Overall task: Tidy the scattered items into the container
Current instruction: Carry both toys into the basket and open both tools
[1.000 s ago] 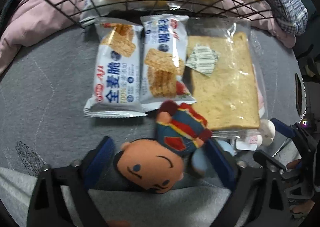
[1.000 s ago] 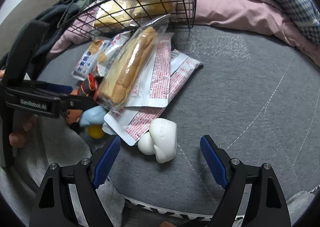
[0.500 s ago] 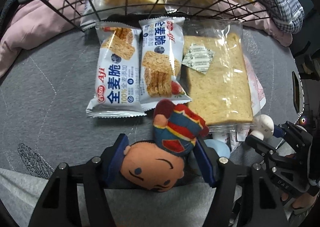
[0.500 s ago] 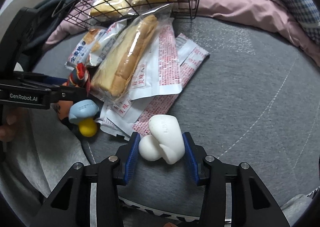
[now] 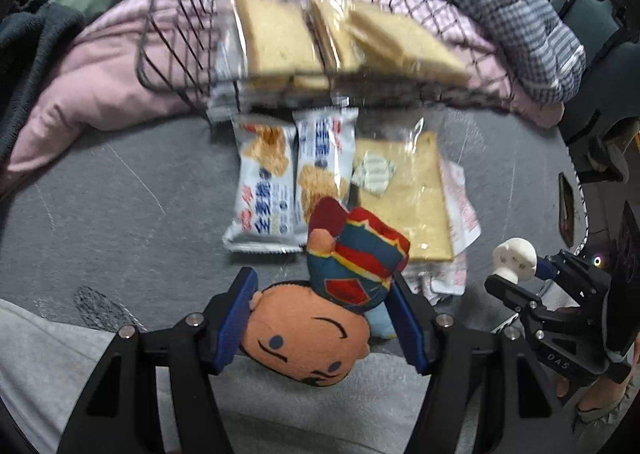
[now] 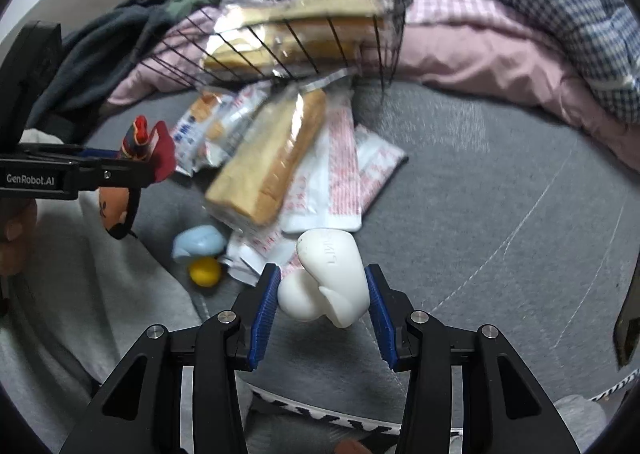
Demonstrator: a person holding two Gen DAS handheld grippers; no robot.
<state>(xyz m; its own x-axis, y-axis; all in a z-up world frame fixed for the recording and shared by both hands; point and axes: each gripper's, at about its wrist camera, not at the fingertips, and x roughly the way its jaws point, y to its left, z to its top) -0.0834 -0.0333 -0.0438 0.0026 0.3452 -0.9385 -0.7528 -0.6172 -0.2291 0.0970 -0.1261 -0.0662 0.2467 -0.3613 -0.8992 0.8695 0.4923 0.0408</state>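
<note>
My left gripper (image 5: 320, 318) is shut on a plush superhero doll (image 5: 320, 318) with an orange head and blue-red suit, lifted off the grey surface; it also shows in the right wrist view (image 6: 136, 158). My right gripper (image 6: 322, 304) is shut on a white toy figure (image 6: 328, 278), also seen in the left wrist view (image 5: 514, 256). The black wire basket (image 5: 180, 58) lies tipped at the back with bagged bread slices (image 5: 280, 38) inside. Two cracker packets (image 5: 264, 190), a bagged bread slice (image 5: 404, 198) and red-white sachets (image 6: 340, 174) lie in front of it.
A light blue toy (image 6: 200, 242) and a yellow ball (image 6: 205, 272) lie on the grey surface beside the sachets. Pink (image 6: 500, 54), green and checked blue bedding is piled behind the basket. A dark garment (image 6: 100, 54) lies at the left.
Both grippers have risen and pulled back from the pile, the left lifting the doll, the right lifting the white toy it closed on about half a second ago.
</note>
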